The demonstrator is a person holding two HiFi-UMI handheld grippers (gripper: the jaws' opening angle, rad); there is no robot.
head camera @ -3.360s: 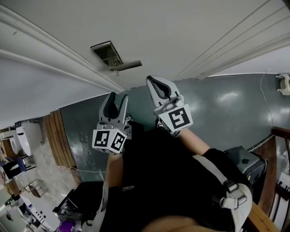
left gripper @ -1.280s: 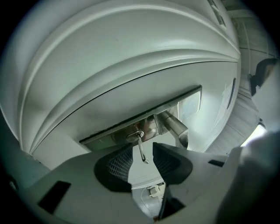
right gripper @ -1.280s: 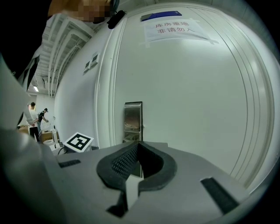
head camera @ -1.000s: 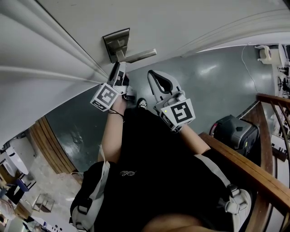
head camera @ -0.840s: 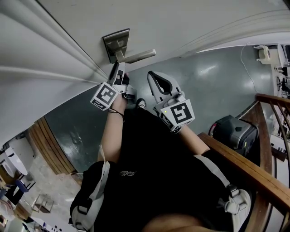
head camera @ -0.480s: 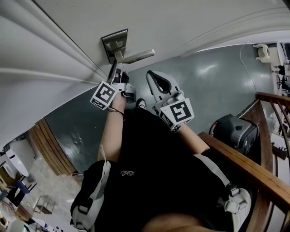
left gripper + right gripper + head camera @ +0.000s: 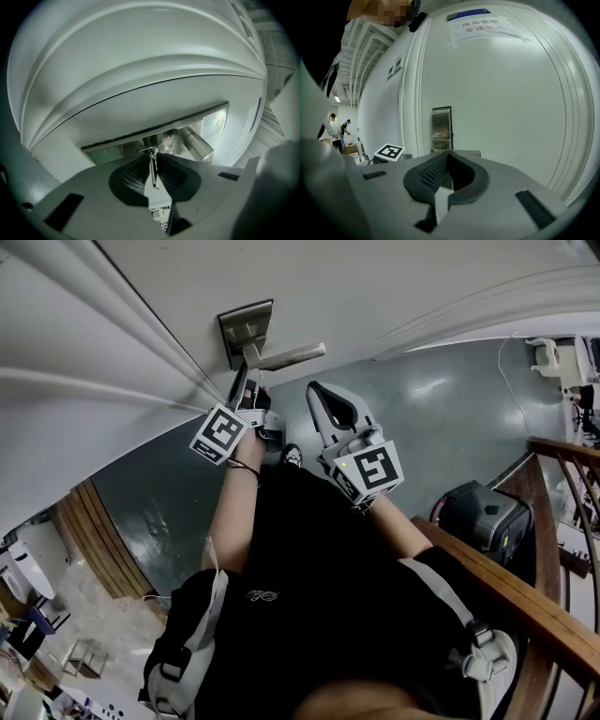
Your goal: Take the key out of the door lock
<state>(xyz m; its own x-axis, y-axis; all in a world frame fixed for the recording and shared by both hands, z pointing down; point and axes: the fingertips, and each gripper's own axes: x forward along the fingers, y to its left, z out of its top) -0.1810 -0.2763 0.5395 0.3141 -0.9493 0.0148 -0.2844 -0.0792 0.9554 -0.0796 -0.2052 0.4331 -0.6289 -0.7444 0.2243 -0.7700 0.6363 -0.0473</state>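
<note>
A person in a black short-sleeved top (image 7: 309, 615) with a small pale logo (image 7: 259, 597) on the chest and a dark band (image 7: 240, 468) round the left wrist. Pale grey shoulder straps (image 7: 183, 648) with black buckles (image 7: 161, 673) sit at both shoulders. The left gripper (image 7: 246, 382) and right gripper (image 7: 320, 396) are light grey plastic with black ribbed pads (image 7: 432, 174). Each carries a white cube (image 7: 217, 434) printed with black square markers.

**Tight at the lock, open to the right**

The lever (image 7: 289, 356) juts from the plate (image 7: 245, 331) just over the left gripper (image 7: 244, 388). The door (image 7: 375, 287) blocks ahead, and its moulding (image 7: 94, 395) crowds the left side. The right gripper (image 7: 319, 397) stands near on the right. Past it the floor (image 7: 441, 418) lies open as far as the case (image 7: 483, 515) and the rail (image 7: 525, 601).
</note>
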